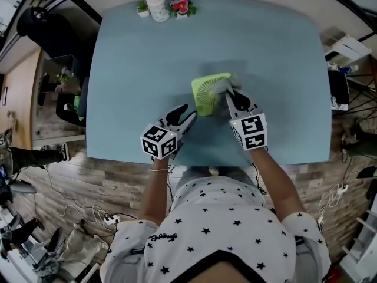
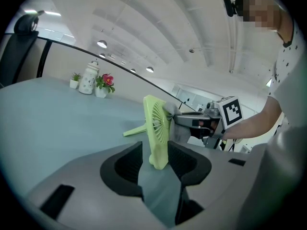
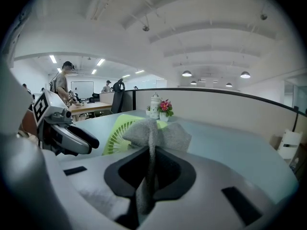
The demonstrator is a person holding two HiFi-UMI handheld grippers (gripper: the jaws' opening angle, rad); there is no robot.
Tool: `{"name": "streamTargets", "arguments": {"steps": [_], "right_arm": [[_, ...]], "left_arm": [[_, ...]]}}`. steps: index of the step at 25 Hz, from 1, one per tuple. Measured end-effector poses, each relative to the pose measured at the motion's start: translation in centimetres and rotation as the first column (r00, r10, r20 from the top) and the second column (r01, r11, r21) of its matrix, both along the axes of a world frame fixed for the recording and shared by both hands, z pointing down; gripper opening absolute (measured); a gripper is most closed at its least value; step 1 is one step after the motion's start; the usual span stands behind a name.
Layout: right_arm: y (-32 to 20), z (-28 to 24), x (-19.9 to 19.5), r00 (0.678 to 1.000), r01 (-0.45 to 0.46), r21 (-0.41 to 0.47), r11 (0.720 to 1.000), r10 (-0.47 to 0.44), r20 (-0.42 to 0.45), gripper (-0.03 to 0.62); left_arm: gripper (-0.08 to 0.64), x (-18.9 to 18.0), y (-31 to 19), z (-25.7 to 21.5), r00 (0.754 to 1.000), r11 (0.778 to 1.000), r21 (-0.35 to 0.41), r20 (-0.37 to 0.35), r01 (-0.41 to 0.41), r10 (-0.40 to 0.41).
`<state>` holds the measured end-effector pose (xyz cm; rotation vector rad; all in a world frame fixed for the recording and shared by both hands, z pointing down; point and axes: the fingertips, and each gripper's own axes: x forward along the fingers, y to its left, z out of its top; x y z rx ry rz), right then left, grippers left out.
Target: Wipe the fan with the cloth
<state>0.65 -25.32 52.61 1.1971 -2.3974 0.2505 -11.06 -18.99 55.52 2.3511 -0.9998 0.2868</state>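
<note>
Seen from above in the head view, small lime-green square desk fan (image 1: 207, 94) stands upright on pale blue table (image 1: 147, 69), mid-width, nearer the near edge. Left gripper (image 1: 189, 115) sits at the fan's near-left corner, right gripper (image 1: 231, 96) at its right side.
Left gripper view: jaws apart, fan's lower corner between the tips, a gap showing on one side.
Right gripper view: jaws pinched on grey cloth (image 3: 156, 133), which lies against the fan's grille.
</note>
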Motion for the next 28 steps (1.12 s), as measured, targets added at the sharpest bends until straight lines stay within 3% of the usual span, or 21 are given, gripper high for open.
{"name": "streamTargets", "arguments": {"steps": [5, 14, 21, 28], "right_arm": [[-0.5, 0.5, 1.6, 0.999, -0.051, -0.026, 0.998, 0.052, 0.013, 0.024], [0.2, -0.3, 1.8, 0.998, -0.045, -0.019, 0.999, 0.046, 0.041, 0.025], [4.4, -2.8, -2.2, 0.99, 0.11, 0.01, 0.994, -0.111, 0.09, 0.023], [6.9, -0.5, -7.6, 0.968, 0.24, -0.045, 0.97, -0.236, 0.087, 0.023]], "left_arm": [[0.183, 0.0, -0.1, 0.3, 1.0, 1.0, -0.008, 0.004, 0.001, -0.001], [0.179, 0.0, -0.2, 0.0, 1.0, 1.0, -0.002, -0.005, 0.013, -0.013], [0.179, -0.9, 0.2, -0.3, 0.999, 0.999, 0.002, -0.011, 0.035, -0.035], [0.178, -2.4, 1.1, -0.3, 0.998, 0.998, -0.005, -0.006, 0.065, -0.065]]}}
